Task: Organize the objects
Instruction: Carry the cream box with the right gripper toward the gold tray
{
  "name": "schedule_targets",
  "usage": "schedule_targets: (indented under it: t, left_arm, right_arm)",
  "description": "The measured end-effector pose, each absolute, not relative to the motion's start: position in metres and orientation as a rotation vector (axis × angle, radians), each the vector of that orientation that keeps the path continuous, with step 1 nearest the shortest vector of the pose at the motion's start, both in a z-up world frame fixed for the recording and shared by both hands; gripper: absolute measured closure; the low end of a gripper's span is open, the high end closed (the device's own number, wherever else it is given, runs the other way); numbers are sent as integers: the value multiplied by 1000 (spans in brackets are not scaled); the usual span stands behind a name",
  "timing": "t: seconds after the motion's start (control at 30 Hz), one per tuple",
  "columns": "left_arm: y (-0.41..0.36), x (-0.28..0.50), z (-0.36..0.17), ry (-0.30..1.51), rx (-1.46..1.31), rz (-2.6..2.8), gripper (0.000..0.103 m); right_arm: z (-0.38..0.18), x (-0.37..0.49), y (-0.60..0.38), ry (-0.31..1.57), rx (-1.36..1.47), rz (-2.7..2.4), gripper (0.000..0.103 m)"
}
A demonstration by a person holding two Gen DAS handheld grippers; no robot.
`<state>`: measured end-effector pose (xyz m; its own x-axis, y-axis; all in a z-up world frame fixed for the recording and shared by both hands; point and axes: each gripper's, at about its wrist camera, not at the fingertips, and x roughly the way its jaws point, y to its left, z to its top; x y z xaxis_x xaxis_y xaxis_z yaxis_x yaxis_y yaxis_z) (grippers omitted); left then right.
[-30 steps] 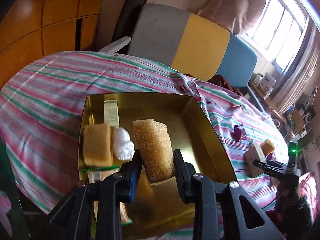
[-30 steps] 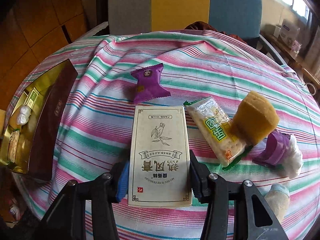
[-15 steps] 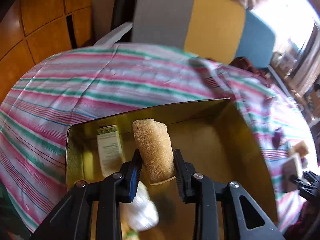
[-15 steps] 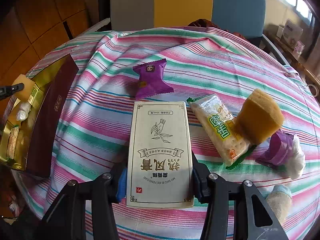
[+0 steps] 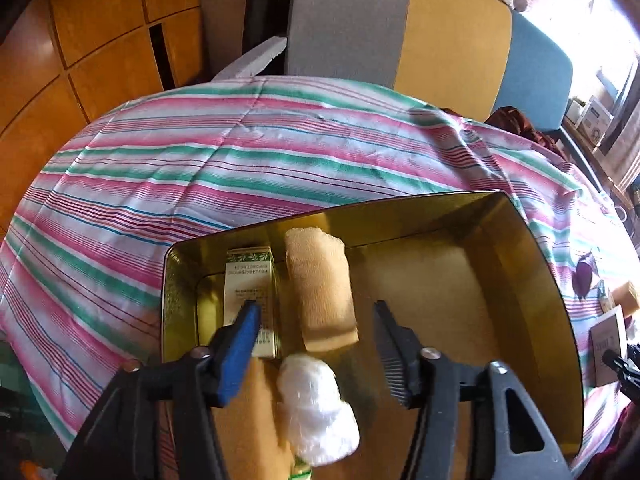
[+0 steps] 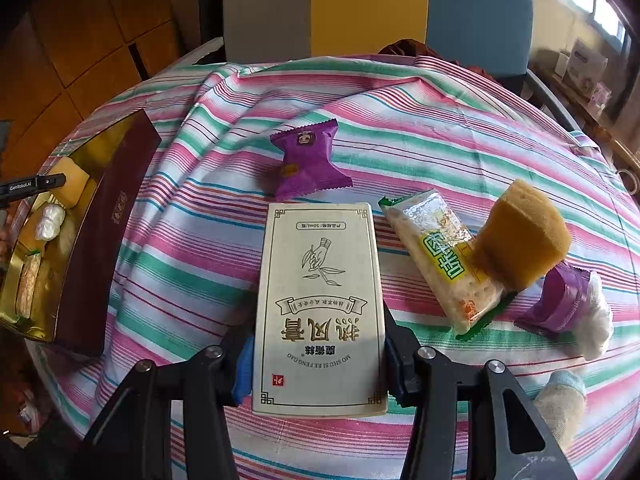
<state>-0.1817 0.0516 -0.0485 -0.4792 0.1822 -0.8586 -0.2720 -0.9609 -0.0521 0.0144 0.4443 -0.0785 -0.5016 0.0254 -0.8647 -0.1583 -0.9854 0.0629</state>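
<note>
A round table draped in a pink, green and white striped cloth (image 6: 420, 120) carries a gold-lined maroon box (image 6: 100, 236), a purple snack packet (image 6: 308, 160), a green-labelled cracker pack (image 6: 436, 264), and a cream printed carton (image 6: 320, 304).

striped cloth (image 6: 400, 112) w/ pink, green & white bands covers the bench. behind it a chair back (image 5: 400, 32) in grey, yellow & blue panels; orange wood panelling (image 5: 80, 40) at left, bright window (image 6: 600, 0) at right.
</note>
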Motion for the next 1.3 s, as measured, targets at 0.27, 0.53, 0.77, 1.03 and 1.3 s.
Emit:
schedule_targets:
  t: [0.27,0.53,0.77,1.03,1.3]
  left_arm:
    - [29,-127,-16,23,-1302,2581,44]
    - [24,-68,0,17,-1212,2613,44]
    - [21,-41,0,-2,-1201,2609,44]
    - [13,-31,-8,-40,-1229,2594,44]
    - [-7,-30,-8,-114,-1235,2603,43]
  right_arm:
    - [-68,20,441,203,-1470,2628,52]
    - [-54,27,423,212,-1450,2635,52]
    - [-30,24,388,193,-1411,2713,52]
    - [-2,7,326,151,-1406,2853,52]
    - [3,-23,252,99,-1498,2958,52]
